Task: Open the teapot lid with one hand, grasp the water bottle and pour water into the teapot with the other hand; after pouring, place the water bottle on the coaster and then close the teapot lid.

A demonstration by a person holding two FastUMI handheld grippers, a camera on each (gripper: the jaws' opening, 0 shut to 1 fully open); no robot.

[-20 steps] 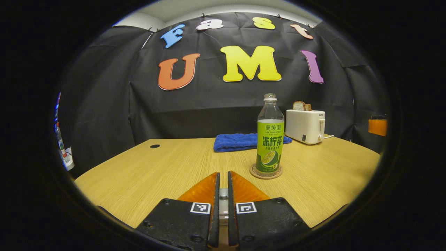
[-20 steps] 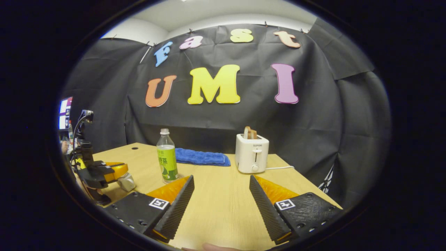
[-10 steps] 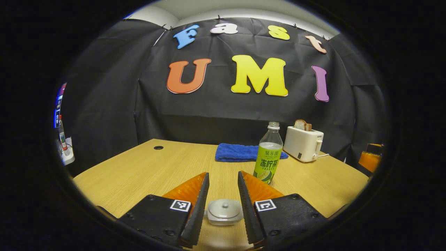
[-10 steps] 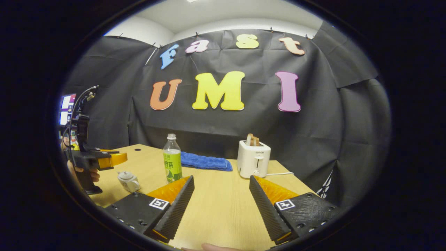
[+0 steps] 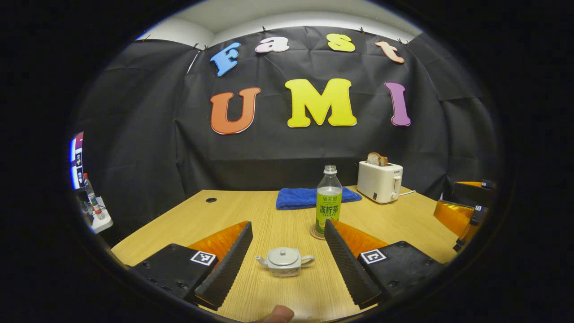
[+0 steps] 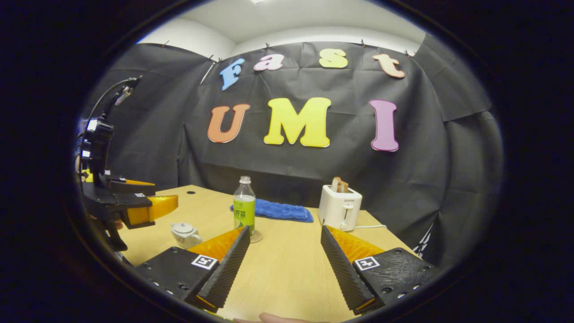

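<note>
A small white teapot (image 5: 284,261) with its lid on sits on the wooden table (image 5: 188,224), low between the fingers of my left gripper (image 5: 287,223), which is open and holds nothing. Behind it a clear water bottle (image 5: 328,204) with a green label stands upright on a round coaster (image 5: 315,233). In the right gripper view my right gripper (image 6: 285,229) is open and holds nothing. There the teapot (image 6: 184,233) lies to its left, and the bottle (image 6: 244,208) and coaster (image 6: 257,237) stand just past its left finger. The left gripper (image 6: 148,206) hovers above and left of the teapot.
A folded blue towel (image 5: 309,198) lies at the back of the table. A white toaster (image 5: 380,181) with bread in it stands at the back right, its cord trailing right. The right gripper (image 5: 462,211) shows at the right edge of the left gripper view.
My left gripper has opened, let go of the teapot lid, and drawn up and back from the teapot. The lid rests on the pot. The right gripper stays open.
</note>
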